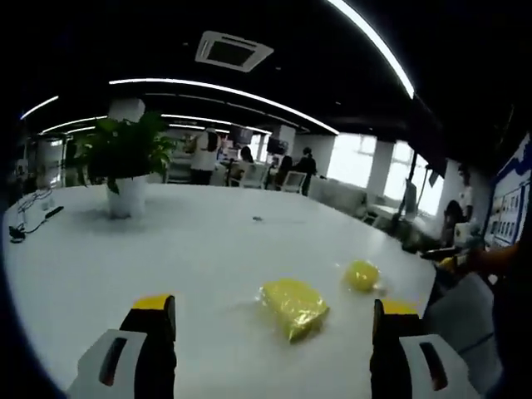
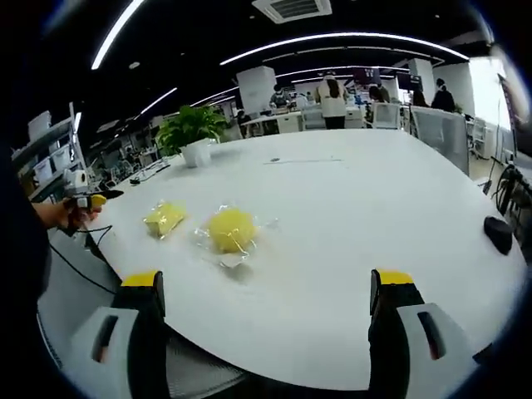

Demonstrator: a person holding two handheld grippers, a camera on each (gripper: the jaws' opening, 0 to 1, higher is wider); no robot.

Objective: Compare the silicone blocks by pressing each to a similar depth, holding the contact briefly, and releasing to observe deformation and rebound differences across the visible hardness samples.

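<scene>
Two yellow silicone samples in clear wrap lie on the white table (image 1: 166, 249). In the left gripper view a flat squarish block (image 1: 293, 306) sits just ahead of my left gripper (image 1: 274, 304), apart from both jaws. A rounder block (image 1: 362, 274) lies further right. The left gripper is open and holds nothing. In the right gripper view the rounder block (image 2: 231, 229) lies ahead and left of centre, and the squarish block (image 2: 164, 219) beyond it to the left. My right gripper (image 2: 267, 278) hangs open over the table's near edge (image 2: 274, 349), short of both blocks.
A potted plant (image 1: 125, 162) stands at the far left of the table, with cables (image 1: 29, 218) near it. A black object (image 2: 499, 233) lies at the table's right edge. A hand (image 2: 60, 213) holding a yellow-tipped tool is at the left. People and chairs (image 2: 332, 100) are beyond the table.
</scene>
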